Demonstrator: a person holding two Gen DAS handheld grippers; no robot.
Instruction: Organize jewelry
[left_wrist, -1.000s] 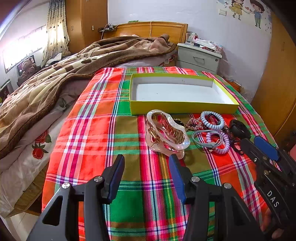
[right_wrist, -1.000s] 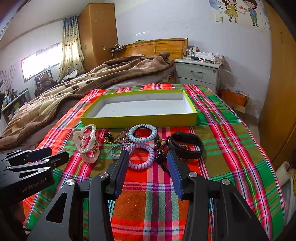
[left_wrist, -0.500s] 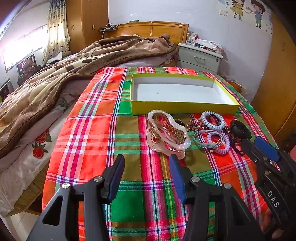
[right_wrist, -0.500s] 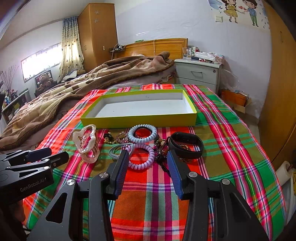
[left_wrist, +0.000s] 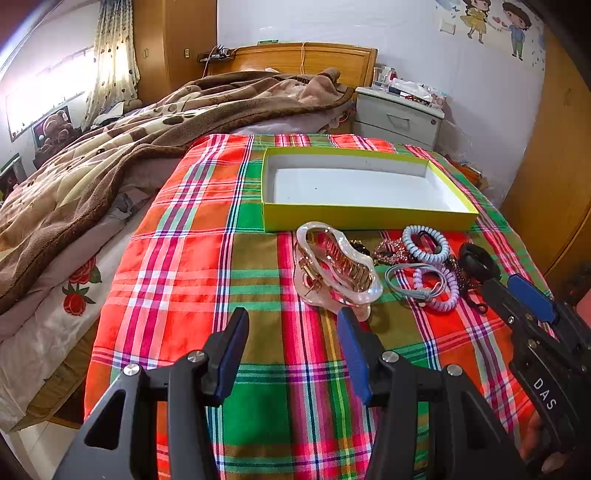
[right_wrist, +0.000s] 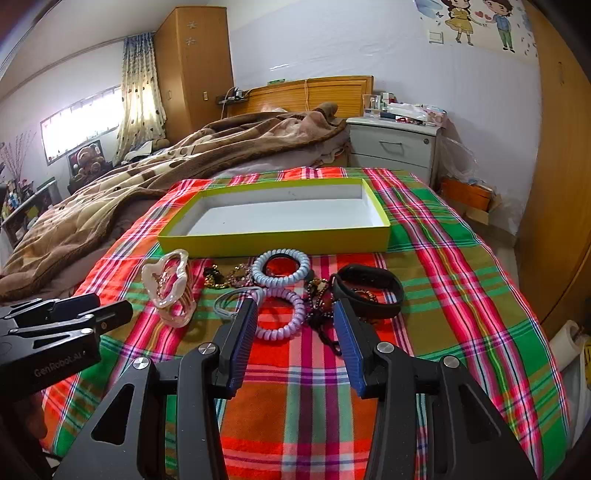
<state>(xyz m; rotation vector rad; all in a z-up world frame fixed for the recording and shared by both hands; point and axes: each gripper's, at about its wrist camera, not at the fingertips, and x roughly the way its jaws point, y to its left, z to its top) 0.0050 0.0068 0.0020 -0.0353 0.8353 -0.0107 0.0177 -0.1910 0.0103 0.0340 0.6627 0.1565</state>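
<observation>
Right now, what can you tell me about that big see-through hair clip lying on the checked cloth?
The hair clip is a large claw clip with wavy, clear pinkish plastic-looking shells and gold-coloured teeth and spring inside. It lies tipped on its side on the plaid cloth, in front of the yellow box, left of the other jewellery. Neither tool touches it; the left tool sits open just short of it.
</observation>
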